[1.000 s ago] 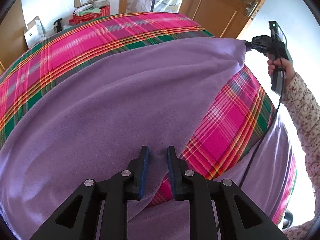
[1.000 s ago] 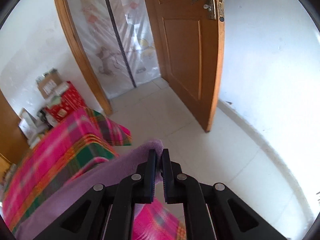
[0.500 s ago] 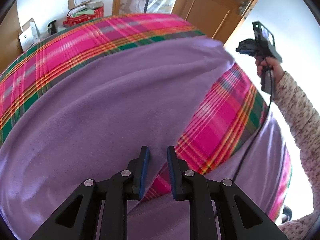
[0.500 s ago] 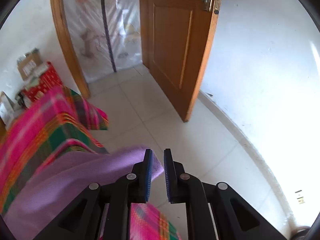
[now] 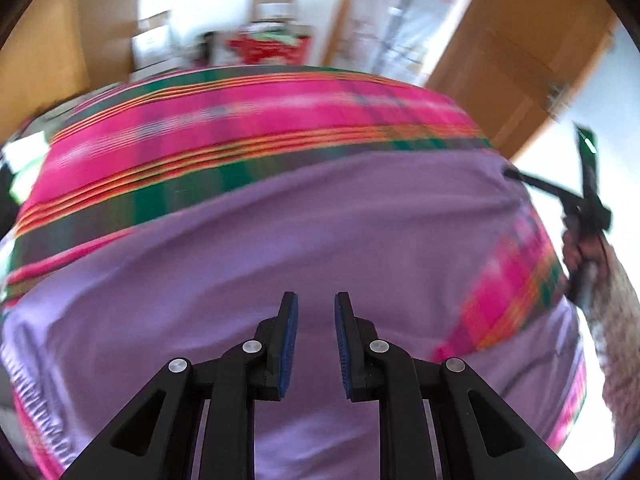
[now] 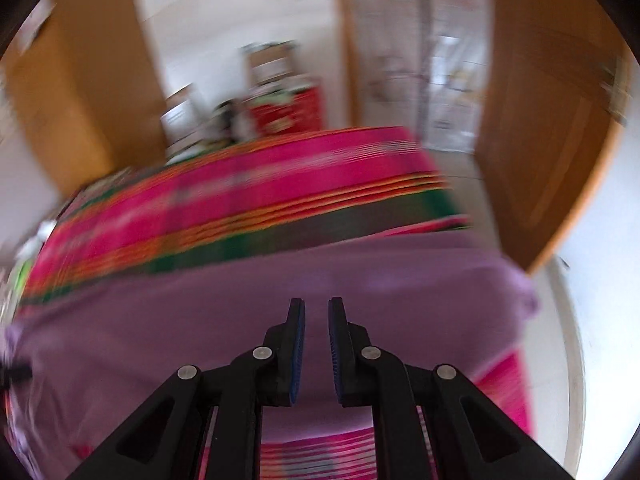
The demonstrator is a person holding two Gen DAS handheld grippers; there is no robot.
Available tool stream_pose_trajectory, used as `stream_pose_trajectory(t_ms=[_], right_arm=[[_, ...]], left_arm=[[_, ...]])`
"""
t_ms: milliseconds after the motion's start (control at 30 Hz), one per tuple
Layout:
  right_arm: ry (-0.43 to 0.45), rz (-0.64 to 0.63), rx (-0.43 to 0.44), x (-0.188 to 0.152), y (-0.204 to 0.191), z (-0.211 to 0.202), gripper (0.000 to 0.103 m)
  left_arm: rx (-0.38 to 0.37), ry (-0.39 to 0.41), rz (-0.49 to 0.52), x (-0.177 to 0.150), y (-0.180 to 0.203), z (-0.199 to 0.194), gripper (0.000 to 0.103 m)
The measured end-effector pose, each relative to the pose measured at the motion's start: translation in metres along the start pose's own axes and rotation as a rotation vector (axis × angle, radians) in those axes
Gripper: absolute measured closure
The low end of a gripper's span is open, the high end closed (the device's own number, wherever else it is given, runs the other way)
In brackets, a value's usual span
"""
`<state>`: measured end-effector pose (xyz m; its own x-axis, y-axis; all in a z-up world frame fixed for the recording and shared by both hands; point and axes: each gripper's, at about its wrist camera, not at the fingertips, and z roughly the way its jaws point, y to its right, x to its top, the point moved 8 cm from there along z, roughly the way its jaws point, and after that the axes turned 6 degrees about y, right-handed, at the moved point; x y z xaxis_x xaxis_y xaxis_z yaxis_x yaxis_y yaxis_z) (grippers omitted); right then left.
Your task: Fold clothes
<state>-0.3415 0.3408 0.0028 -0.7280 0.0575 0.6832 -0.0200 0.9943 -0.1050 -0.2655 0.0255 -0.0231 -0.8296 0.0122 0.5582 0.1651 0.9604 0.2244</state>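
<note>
A purple garment (image 5: 320,232) lies spread over a bed with a pink plaid cover (image 5: 240,120). My left gripper (image 5: 316,308) hangs above the garment's near part, open, with a clear gap and nothing between its pads. In the right wrist view my right gripper (image 6: 316,312) stands open by a narrow gap above the same purple garment (image 6: 320,280), holding nothing. Seen from the left wrist, the right gripper (image 5: 510,173) points at the garment's far right corner, carried by a hand (image 5: 580,248) in a flowered sleeve. Both views are blurred by motion.
The plaid cover (image 6: 260,184) reaches past the garment to the bed's far edge. Beyond it stand boxes, one of them red (image 5: 272,44), and a wooden panel (image 6: 72,80) at the left. A wooden door (image 6: 540,120) and pale floor (image 6: 580,320) are at the right.
My right gripper let go of the garment's corner, which dropped onto the bed, and swung left over the bed. My left gripper moved from the garment's edge to over its body.
</note>
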Motion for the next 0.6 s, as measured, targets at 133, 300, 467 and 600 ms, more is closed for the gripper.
stream_pose_trajectory(t_ms=[133, 300, 467, 600], right_arm=[[-0.016, -0.12, 0.056, -0.016, -0.043, 0.005, 0.091], [-0.003, -0.231, 0.084, -0.021, -0.075, 0.007, 0.09], [-0.04, -0.248, 0.144, -0.019, -0.107, 0.024, 0.087], [-0.05, -0.314, 0.163, -0.026, -0.139, 0.036, 0.087]], left_arm=[[0.073, -0.002, -0.062, 0.007, -0.042, 0.003, 0.084], [0.15, -0.011, -0.086, 0.016, -0.079, 0.016, 0.084], [0.128, 0.022, -0.157, 0.027, -0.095, 0.023, 0.083], [0.127, 0.044, -0.162, 0.035, -0.101, 0.027, 0.083]])
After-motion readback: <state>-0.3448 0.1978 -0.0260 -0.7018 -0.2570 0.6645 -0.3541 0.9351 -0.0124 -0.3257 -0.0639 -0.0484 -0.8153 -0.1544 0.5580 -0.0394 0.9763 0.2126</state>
